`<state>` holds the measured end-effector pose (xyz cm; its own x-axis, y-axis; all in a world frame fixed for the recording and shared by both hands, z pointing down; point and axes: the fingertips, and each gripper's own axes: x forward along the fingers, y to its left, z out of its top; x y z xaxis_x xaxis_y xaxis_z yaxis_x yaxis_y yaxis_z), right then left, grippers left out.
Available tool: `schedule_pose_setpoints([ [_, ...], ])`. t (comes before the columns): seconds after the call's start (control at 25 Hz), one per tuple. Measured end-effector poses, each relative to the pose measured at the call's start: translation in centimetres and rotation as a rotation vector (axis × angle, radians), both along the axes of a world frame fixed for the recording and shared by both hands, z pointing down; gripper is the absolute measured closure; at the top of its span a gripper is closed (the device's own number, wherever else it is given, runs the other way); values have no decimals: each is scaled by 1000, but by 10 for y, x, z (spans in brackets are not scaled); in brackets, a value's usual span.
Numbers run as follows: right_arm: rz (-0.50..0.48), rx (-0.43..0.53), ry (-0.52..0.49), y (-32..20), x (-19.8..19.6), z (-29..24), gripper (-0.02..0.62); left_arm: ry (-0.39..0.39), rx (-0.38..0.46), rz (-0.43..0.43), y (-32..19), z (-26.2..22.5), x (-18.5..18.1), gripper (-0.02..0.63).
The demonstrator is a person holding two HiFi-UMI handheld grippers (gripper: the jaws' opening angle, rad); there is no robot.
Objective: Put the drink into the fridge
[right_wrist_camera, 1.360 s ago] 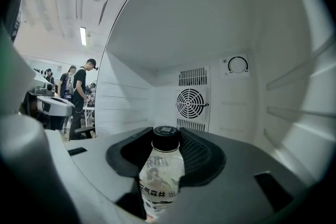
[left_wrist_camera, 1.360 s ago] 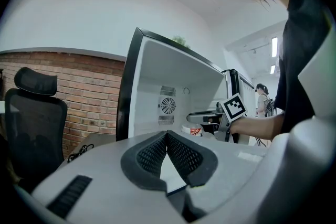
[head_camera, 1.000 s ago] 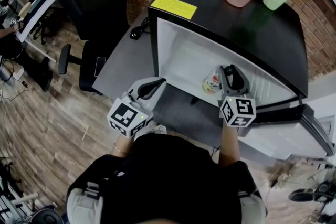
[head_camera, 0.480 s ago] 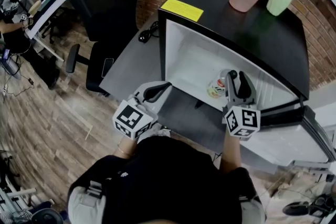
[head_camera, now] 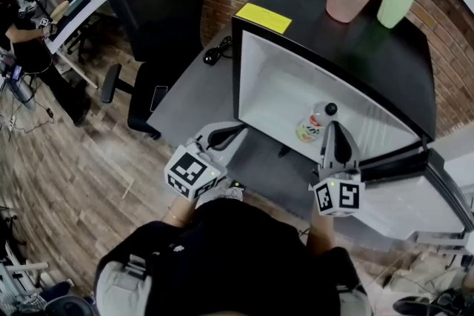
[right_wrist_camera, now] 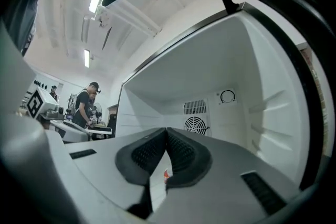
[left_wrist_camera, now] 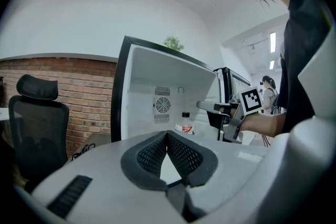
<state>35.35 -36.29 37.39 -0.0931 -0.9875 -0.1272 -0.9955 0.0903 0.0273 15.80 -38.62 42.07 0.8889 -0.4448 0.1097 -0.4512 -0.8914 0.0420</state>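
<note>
Your right gripper (head_camera: 335,129), jaws just closed on nothing, hangs near the upright drink bottle (head_camera: 314,123) inside the fridge (head_camera: 355,48). A sideways swing could topple it.

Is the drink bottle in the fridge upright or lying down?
Upright: the bottle stands on the fridge floor, black cap on top.

The head view looks steeply down on the open black mini fridge with white interior (head_camera: 355,48). The left gripper view faces level past the left gripper (left_wrist_camera: 167,134) into that fridge from outside, catching the right gripper (left_wrist_camera: 206,106) ahead to its right. The right gripper view sits nearer the opening, tilted slightly up; all three share the white interior.
</note>
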Motion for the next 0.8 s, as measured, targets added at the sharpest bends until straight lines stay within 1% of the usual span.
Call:
schedule_pose_setpoints([
  [0.16,-25,-24,-3,9,-11,8,598,-2,6,-3,5,0,-4,609],
  [0.4,-65,-59,4,18,-32,17,598,-6,-22,-15,14,4,-14,609],
  [0.52,-79,-68,14,22,-41,19,598,2,-6,-9,17,2,-18,609],
  [0.64,-80,-72,12,24,-45,18,598,-6,-12,-9,19,3,-21,609],
  [0.8,-78,-77,13,28,-45,21,598,14,8,-11,20,-2,-21,609],
])
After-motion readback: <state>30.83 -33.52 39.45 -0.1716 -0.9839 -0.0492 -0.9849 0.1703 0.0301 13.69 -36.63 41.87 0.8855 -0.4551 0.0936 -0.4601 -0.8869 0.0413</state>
